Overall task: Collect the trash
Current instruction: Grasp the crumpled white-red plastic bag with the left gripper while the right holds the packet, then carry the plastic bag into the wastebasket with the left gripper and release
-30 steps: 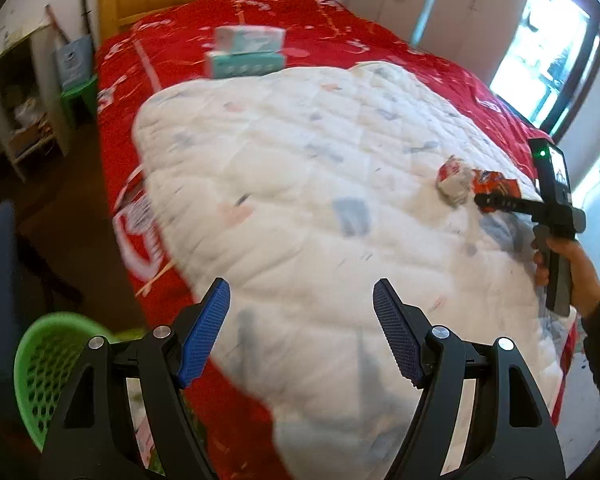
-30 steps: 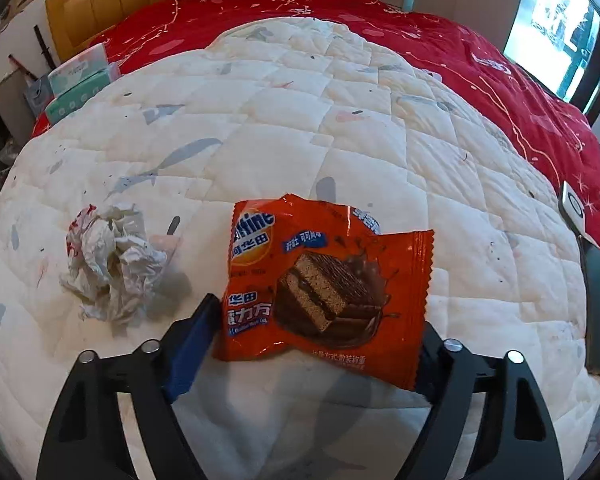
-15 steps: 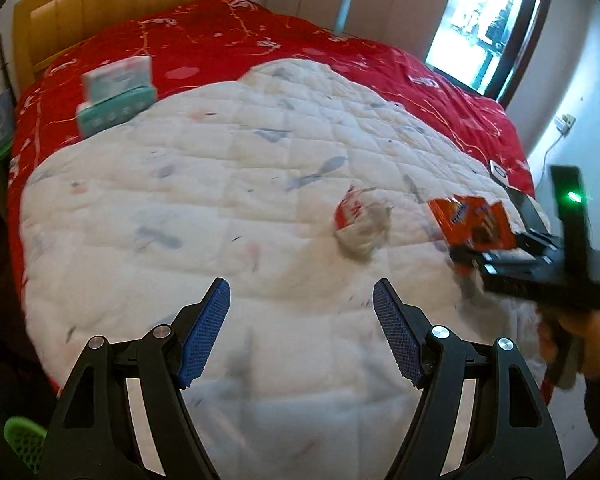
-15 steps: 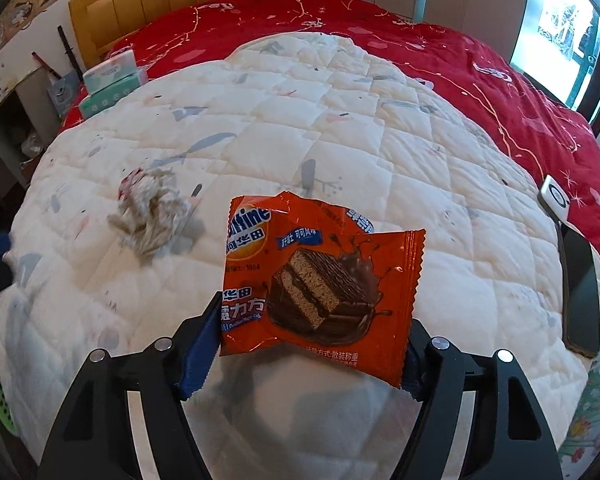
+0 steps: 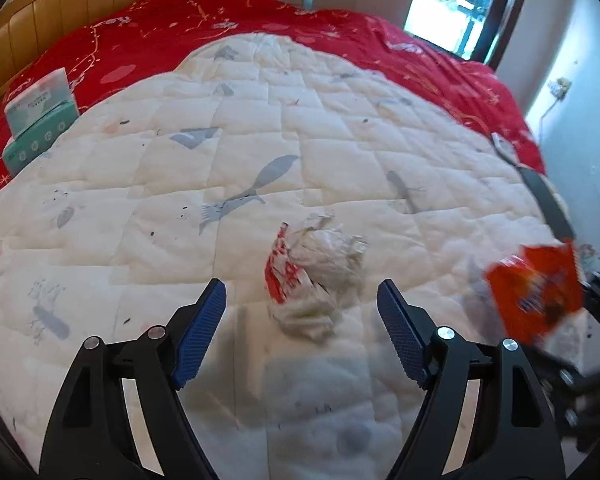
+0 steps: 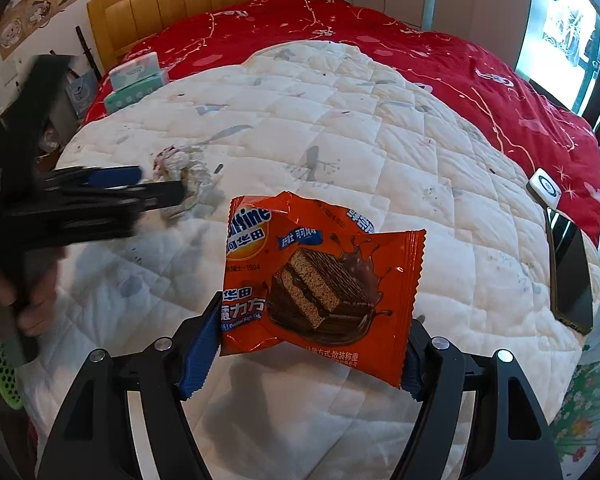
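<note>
Risk we see: our left gripper (image 5: 300,320), jaws apart, frames the crumpled wad (image 5: 316,276) on the quilt (image 5: 260,128) and may snag fabric; our right gripper (image 6: 308,344), clamped on the orange wrapper (image 6: 320,276), could lose it

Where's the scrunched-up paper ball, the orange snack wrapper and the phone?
Scrunched-up paper ball (image 5: 316,276), left wrist view, its white crumpled middle.
Orange snack wrapper (image 6: 320,276), right wrist view, the printed cake picture.
Phone (image 6: 572,280), right wrist view, its dark screen.
</note>
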`<state>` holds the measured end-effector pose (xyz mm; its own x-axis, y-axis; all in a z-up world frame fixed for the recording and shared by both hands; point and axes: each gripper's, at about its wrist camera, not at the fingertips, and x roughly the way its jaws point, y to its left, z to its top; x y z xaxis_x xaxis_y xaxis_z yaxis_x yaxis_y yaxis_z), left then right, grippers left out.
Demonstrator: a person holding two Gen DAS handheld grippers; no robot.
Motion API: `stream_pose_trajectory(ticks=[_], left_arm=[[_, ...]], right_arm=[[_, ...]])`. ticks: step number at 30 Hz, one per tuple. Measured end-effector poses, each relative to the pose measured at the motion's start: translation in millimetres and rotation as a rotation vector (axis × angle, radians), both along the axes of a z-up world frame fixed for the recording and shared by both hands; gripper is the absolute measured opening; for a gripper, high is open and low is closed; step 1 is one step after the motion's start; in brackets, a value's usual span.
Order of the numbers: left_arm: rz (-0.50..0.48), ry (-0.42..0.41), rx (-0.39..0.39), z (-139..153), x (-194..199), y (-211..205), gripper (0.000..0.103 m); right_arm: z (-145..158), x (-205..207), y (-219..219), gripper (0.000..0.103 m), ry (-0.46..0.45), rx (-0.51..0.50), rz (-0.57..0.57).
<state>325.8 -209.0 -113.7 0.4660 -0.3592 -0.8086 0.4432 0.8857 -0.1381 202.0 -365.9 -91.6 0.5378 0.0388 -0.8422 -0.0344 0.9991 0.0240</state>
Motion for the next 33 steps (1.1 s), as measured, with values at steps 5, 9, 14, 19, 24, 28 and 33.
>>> stream_pose_trajectory(ticks=[5,9,14,19,24,28,33], left_arm=[[0.002,0.029,-0.067,-9,10,1,0.06],[-0.016,-0.002,-0.093,-4,2,5,0.045],[0.01,-0.017,-0.128,12,-16,26,0.043],[0.047,-0.056,-0.151,37,-57,66,0.043],[0.095,-0.067,-0.182,57,-97,115,0.043],[0.153,-0.106,-0.175,73,-134,158,0.043],[0.244,-0.156,-0.15,85,-185,213,0.043]], right_arm=[[0,-9,5,0.071,-0.012,-0.007,0.01],[0,-15,10,0.071,-0.016,-0.006,0.013],[8,-27,21,0.071,-0.04,0.009,0.013],[17,-47,42,0.071,-0.055,0.026,0.035],[23,-67,73,0.071,-0.061,0.052,0.074],[29,-86,103,0.071,-0.072,0.061,0.118],[35,-105,139,0.071,-0.073,0.082,0.171]])
